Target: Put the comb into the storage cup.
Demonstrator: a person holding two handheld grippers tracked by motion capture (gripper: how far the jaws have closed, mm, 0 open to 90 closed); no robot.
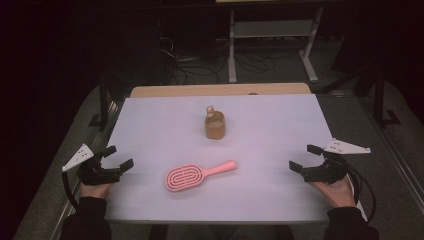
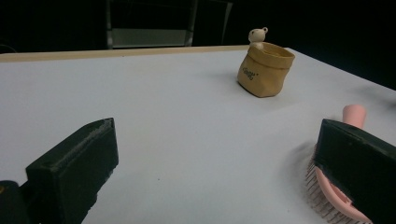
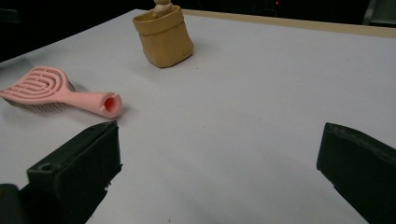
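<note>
Pink hairbrush (image 1: 192,176) lies bristles-down near the counter's (image 1: 150,120) front edge, handle angled toward the right tool (image 1: 305,158) — easy reach. Tan pouch (image 1: 215,125) stands behind it. Left tool (image 1: 118,157) and right rest at the sides, jaws wide, empty.

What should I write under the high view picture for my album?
Two open grippers, left gripper and right gripper, wait beside a pink hairbrush and a tan pot.
</note>
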